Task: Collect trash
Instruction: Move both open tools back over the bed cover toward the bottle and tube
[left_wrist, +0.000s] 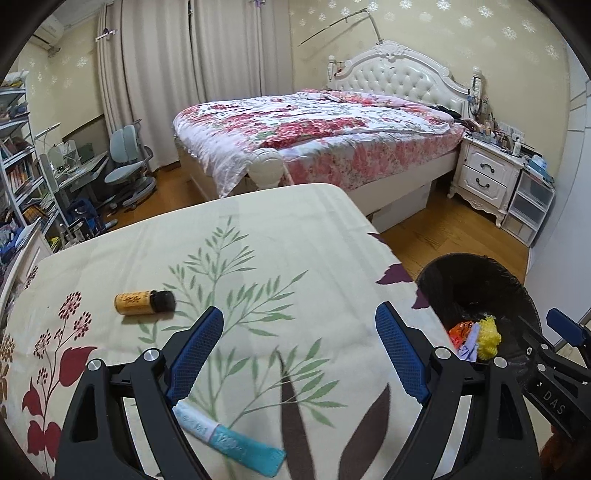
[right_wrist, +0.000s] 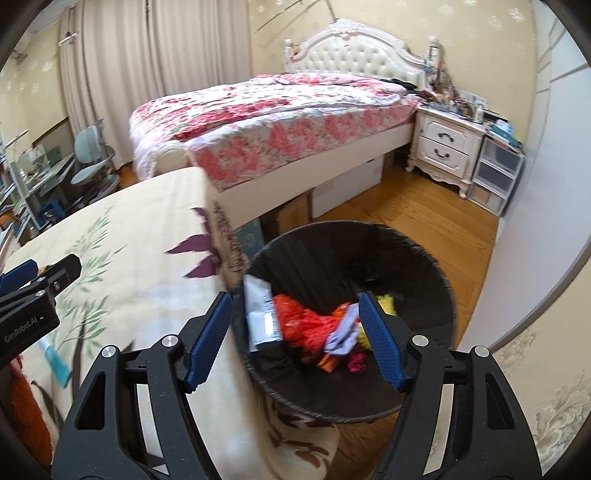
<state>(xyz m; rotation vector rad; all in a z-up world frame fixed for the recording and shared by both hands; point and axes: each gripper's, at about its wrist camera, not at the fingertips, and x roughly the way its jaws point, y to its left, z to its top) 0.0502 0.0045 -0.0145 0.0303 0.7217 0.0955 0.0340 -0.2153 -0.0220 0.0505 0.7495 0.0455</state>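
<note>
**Both grippers wide and empty, one over the cloth, one over the bin**

The left gripper (left_wrist: 299, 345) has its blue fingers (left_wrist: 197, 354) spread wide, with nothing between them but the leaf-print cloth of the surface (left_wrist: 258, 229). They touch nothing. It points forward and down across the cloth towards the bed (left_wrist: 314, 129). A tube (left_wrist: 229, 439) with a teal end lies on the cloth just below and inside the left finger, close to the gripper body, not gripped. A small bottle (left_wrist: 144, 302) with a yellow label and dark cap lies on its side further out to the left, well clear of the fingers.

The right gripper (right_wrist: 295, 339) also stands fairly wide; its fingers (right_wrist: 380, 343) are still easing apart and hold nothing. It tilts down over the near rim of the bin (right_wrist: 424, 258), a round black one standing on the wood floor right against the edge of the surface. The left finger hangs at the rim beside the cloth, the right finger over the bin's inside.

The trash (right_wrist: 314, 328) sits at the bottom of the bin: a white packet, orange-red netting, a pale lilac scrap, something yellow and a bit of magenta. None of it touches the fingers.

In the right wrist view the left gripper shows at the far left edge, above the cloth.
</note>
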